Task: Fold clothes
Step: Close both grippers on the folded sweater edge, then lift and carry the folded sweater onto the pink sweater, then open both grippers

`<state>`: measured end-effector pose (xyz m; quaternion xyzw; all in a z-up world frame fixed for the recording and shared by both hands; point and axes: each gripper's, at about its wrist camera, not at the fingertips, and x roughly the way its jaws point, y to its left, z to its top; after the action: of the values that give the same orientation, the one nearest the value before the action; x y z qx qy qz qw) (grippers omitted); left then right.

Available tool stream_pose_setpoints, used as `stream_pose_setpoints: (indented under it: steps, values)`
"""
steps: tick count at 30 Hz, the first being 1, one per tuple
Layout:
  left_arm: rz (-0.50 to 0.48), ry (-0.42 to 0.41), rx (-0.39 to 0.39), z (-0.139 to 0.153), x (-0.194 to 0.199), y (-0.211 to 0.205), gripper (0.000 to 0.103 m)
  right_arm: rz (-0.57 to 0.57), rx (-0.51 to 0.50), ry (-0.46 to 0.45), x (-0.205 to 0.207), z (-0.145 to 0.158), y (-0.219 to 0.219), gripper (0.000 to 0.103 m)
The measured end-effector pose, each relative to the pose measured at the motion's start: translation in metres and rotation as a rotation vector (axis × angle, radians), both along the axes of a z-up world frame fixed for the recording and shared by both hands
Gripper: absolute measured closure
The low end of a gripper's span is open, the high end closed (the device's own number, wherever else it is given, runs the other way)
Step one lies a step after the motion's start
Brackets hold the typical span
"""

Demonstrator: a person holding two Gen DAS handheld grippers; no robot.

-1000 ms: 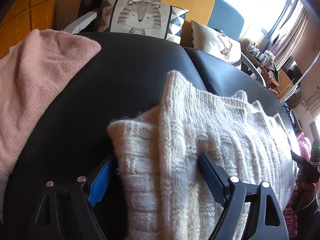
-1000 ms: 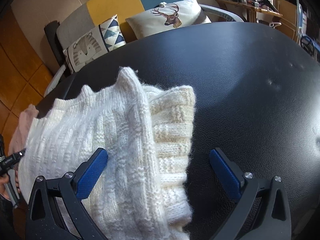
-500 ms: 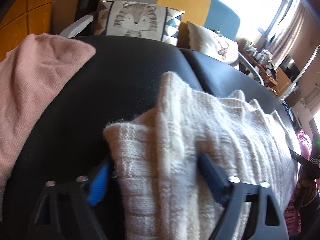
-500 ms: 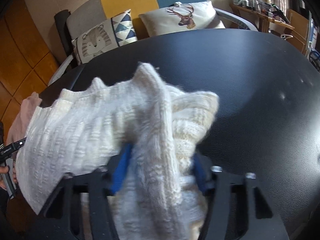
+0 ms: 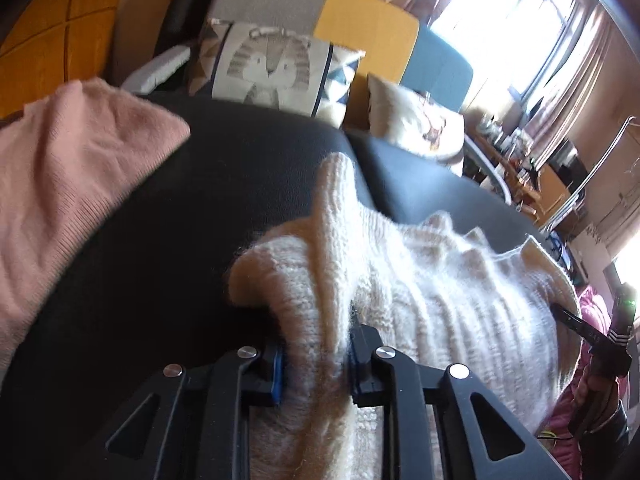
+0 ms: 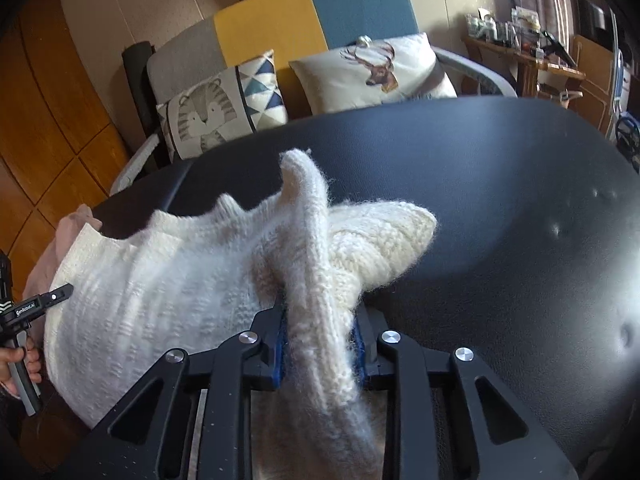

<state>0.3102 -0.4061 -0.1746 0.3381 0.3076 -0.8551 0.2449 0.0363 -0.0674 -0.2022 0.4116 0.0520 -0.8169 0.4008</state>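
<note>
Two grippers, both clamped on one garment. Left wrist view: left gripper [image 5: 316, 364] pinches a bunched fold of the cream knit sweater [image 5: 432, 300], which lies on the black table [image 5: 200, 220]; pink sweater [image 5: 68, 168] lies well apart to the left. Right wrist view: right gripper [image 6: 320, 344] is closed on a raised ridge of the sweater [image 6: 168, 288]; tiger cushion [image 6: 216, 112] and deer cushion [image 6: 372, 68] sit beyond the table

Colours and patterns

Cream ribbed-knit sweater [image 6: 160, 280]; plain pink knit garment [image 5: 68, 168]; black table surface [image 6: 500, 200]; grey tiger-print cushion [image 6: 224, 108] with blue triangles; white deer-print cushion [image 6: 372, 68]; grey, yellow and blue sofa back [image 6: 312, 20].
</note>
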Motion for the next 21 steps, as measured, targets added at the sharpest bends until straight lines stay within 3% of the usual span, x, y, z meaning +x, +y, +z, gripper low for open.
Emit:
stream_pose_setpoints:
  steps: [5, 10, 15, 21]
  values:
    - [0.050, 0.089, -0.029, 0.033, 0.025, -0.002, 0.085, 0.073, -0.033, 0.057, 0.015, 0.039, -0.028, 0.077]
    - [0.151, 0.167, -0.053, 0.063, 0.080, -0.014, 0.086, 0.197, -0.061, 0.097, 0.042, 0.071, -0.086, 0.078]
    - [0.318, 0.211, -0.096, 0.086, 0.160, -0.035, 0.086, 0.348, -0.084, 0.105, 0.077, 0.095, -0.182, 0.079]
    - [0.555, 0.251, -0.177, 0.108, 0.269, -0.060, 0.086, 0.566, -0.129, 0.128, 0.155, 0.126, -0.322, 0.079]
